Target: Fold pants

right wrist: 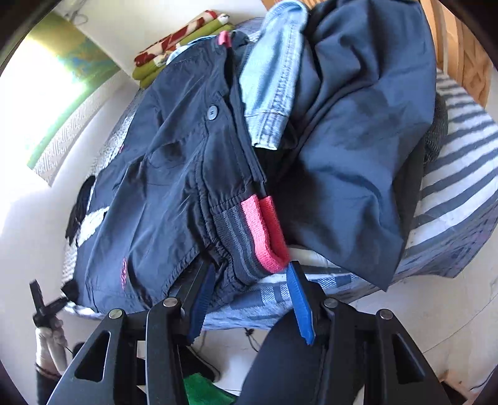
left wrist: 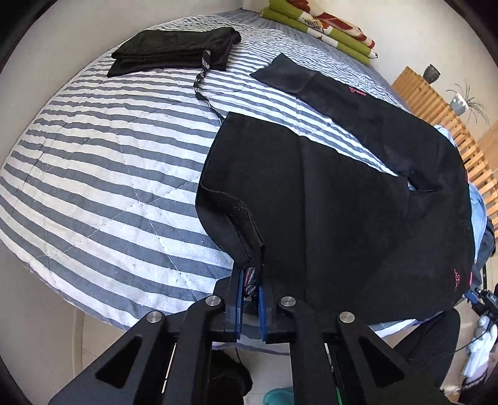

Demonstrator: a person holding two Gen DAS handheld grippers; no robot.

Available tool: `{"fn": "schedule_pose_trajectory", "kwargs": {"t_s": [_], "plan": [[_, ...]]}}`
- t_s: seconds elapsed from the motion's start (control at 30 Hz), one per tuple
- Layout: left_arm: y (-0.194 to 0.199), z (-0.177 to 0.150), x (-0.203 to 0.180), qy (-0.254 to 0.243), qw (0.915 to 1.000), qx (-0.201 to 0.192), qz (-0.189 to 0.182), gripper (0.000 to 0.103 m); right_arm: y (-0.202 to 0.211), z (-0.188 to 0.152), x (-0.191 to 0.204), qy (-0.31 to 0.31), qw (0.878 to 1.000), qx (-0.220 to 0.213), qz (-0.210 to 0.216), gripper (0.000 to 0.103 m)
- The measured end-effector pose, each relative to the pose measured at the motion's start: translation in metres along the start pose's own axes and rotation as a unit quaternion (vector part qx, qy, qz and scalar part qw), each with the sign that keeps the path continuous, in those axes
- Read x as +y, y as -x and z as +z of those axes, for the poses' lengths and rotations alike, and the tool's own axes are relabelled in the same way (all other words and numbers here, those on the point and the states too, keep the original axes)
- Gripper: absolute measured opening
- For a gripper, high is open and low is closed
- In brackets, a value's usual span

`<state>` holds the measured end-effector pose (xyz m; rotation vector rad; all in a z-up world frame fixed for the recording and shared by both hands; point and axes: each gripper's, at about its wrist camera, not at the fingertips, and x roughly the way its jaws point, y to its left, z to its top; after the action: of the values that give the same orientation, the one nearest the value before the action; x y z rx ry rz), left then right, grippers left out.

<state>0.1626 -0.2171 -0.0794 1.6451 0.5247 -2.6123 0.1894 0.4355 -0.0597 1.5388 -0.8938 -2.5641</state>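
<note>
**Left wrist view first: waist corners being taken up, fold not yet made**

Left wrist view. I read the left gripper (left wrist: 251,280) as clamped on the near left corner of the pants (left wrist: 342,202): its blue pads are drawn together with a bunch of striped waistband fabric pinched between them. The pants lie spread on the striped bedspread (left wrist: 93,187), waist at the near edge of the bed, one leg running to the far left and the other to the far right. I judge the garment laid out but unfolded; no leg is yet brought over the other. At the far left a folded black garment (left wrist: 174,50) is set aside, so I take that as finished work. Its strap (left wrist: 202,81) trails toward the pants leg and ends just beside it; I would keep a fold clear of it. Folded green bedding (left wrist: 320,28) sits at the far edge.

Right wrist view. The right gripper (right wrist: 250,280) has its jaws apart, straddling the pink-and-grey waistband end (right wrist: 264,230) of the pants without pressing on it. I judge this corner as not yet secured. A light denim garment (right wrist: 274,84) and a dark blue garment (right wrist: 358,140) are heaped on the right, lying over that side of the pants. This pile is the main obstruction to a clean lift.
</note>
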Motion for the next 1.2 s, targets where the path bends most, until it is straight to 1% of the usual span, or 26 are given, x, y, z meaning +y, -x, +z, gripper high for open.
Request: {"fn": "schedule_pose_trajectory", "kwargs": {"t_s": [0.03,0.07,0.1,0.13,0.2,0.3,0.4,0.5,0.6,0.7,0.8,0.93,1.0,1.03,1.1,1.13,1.17,1.2], "plan": [[0.004,0.0,0.001,0.003,1.0,-0.004,-0.004,0.007,-0.003,0.0,-0.003,-0.01,1.0,0.0,0.005,0.046],[0.008,0.0,0.002,0.008,0.9999,-0.009,-0.008,0.007,-0.004,0.0,-0.005,-0.018,1.0,-0.003,0.007,0.039],[0.012,0.001,0.003,0.014,0.9997,-0.014,-0.014,0.007,-0.004,0.0,-0.007,-0.026,1.0,-0.007,0.006,0.02],[0.016,0.002,0.005,0.021,0.9994,-0.019,-0.022,0.007,-0.002,0.0,-0.01,-0.033,0.999,-0.01,0.009,0.013],[0.029,0.003,0.006,0.028,0.9984,-0.033,-0.035,0.007,0.006,-0.001,-0.014,-0.052,0.998,-0.019,0.033,0.01],[0.051,0.011,0.006,0.039,0.996,-0.057,-0.057,0.007,0.029,-0.002,-0.012,-0.064,0.995,-0.042,0.06,0.009],[0.078,0.022,-0.002,0.039,0.993,-0.082,-0.076,0.007,0.065,0.003,-0.002,-0.06,0.991,-0.082,0.089,0.009],[0.092,0.047,-0.013,0.031,0.9919,-0.094,-0.08,0.007,0.098,0.017,0.018,-0.048,0.985,-0.124,0.107,0.009],[0.093,0.089,-0.026,0.025,0.992,-0.098,-0.075,0.007,0.11,0.044,0.04,-0.037,0.982,-0.146,0.113,0.009],[0.08,0.145,-0.041,0.022,0.9923,-0.097,-0.074,0.007,0.101,0.081,0.06,-0.045,0.981,-0.156,0.11,0.009],[0.057,0.203,-0.062,0.011,0.9938,-0.095,-0.057,0.007,0.086,0.126,0.068,-0.063,0.979,-0.162,0.11,0.009],[0.008,0.271,-0.087,0.004,0.9961,-0.081,-0.034,0.007,0.048,0.187,0.079,-0.072,0.98,-0.168,0.079,0.008],[-0.018,0.297,-0.095,0.007,0.997,-0.072,-0.025,0.007,0.025,0.214,0.078,-0.083,0.981,-0.167,0.058,0.007],[-0.032,0.31,-0.098,0.009,0.9975,-0.068,-0.018,0.007,0.015,0.225,0.076,-0.085,0.981,-0.167,0.047,0.001],[-0.061,0.332,-0.101,0.013,0.9982,-0.059,-0.008,0.007,-0.004,0.244,0.069,-0.089,0.982,-0.162,0.027,0.001],[-0.077,0.34,-0.102,0.015,0.9985,-0.052,-0.004,0.007,-0.015,0.254,0.067,-0.089,0.983,-0.157,0.024,0.001],[-0.093,0.347,-0.103,0.017,0.9988,-0.045,-0.003,0.007,-0.022,0.26,0.066,-0.086,0.983,-0.16,0.012,0.0],[-0.109,0.354,-0.106,0.015,0.9992,-0.037,0.007,0.007,-0.03,0.267,0.065,-0.08,0.983,-0.165,-0.01,0.0]]}}
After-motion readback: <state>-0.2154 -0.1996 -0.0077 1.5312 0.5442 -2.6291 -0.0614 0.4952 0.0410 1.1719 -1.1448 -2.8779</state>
